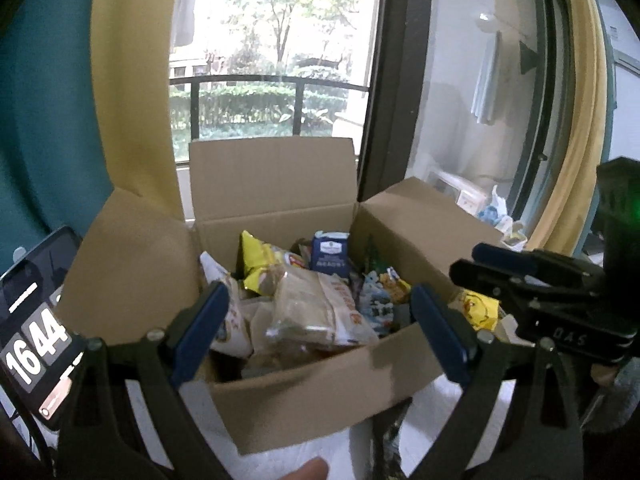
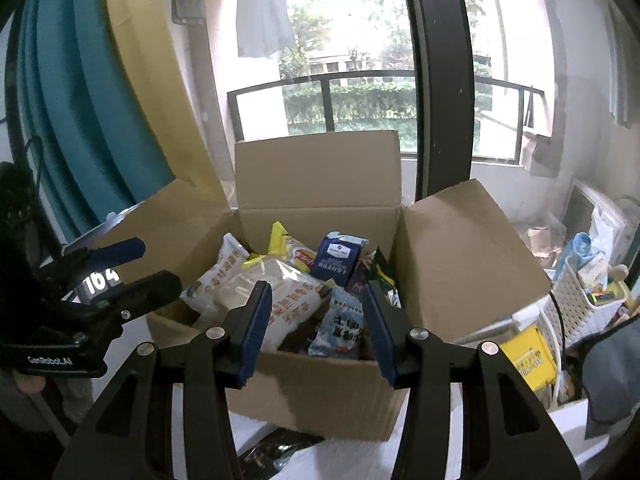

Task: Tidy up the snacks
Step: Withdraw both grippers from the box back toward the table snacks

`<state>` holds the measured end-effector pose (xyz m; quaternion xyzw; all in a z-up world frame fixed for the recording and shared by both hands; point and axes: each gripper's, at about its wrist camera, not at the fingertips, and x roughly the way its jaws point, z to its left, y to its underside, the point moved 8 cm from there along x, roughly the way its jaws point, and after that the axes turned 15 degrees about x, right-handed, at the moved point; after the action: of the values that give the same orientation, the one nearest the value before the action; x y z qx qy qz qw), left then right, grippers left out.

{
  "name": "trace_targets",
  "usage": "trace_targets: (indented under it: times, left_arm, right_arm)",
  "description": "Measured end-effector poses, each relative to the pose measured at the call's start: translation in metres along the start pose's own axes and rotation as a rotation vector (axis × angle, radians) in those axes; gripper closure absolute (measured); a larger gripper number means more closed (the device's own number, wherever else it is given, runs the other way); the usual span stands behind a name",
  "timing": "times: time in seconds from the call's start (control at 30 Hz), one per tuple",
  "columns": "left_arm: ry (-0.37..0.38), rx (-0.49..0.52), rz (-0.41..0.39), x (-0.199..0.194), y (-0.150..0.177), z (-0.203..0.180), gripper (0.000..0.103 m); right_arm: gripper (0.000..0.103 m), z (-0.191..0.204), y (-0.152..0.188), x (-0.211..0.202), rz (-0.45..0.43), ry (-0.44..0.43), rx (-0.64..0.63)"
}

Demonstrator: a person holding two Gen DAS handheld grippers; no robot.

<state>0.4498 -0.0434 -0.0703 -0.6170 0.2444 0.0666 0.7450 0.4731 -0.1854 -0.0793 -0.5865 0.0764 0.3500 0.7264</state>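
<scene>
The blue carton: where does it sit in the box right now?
The blue carton stands upright at the back of the cardboard box, near the rear wall, right of the yellow bag in both wrist views.

White tabletop (image 2: 352, 460) under open cardboard box (image 2: 320, 392), dark packet (image 2: 276, 450), phone (image 1: 36, 320) alongside.

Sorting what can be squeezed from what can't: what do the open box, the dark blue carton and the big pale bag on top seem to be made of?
The box looks like plain brown corrugated cardboard, matte, with creased flaps. The dark blue carton seems printed paperboard with a folded top. The pale bag appears to be thin plastic film: glossy, wrinkled, partly see-through.
</scene>
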Motion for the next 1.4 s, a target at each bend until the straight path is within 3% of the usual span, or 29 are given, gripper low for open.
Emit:
trace_targets:
  times: [0.77,1.4]
  left_arm:
    - [-0.01,-0.001,-0.003,-0.079,0.06,-0.018,0.009]
    - [-0.019,-0.046,0.128,-0.101,0.161,-0.015,0.009]
  right_arm:
    - [0.052,0.025,0.057,-0.066,0.011,-0.001,0.01]
    - [0.048,0.0,0.156,-0.077,0.139,0.06,0.089]
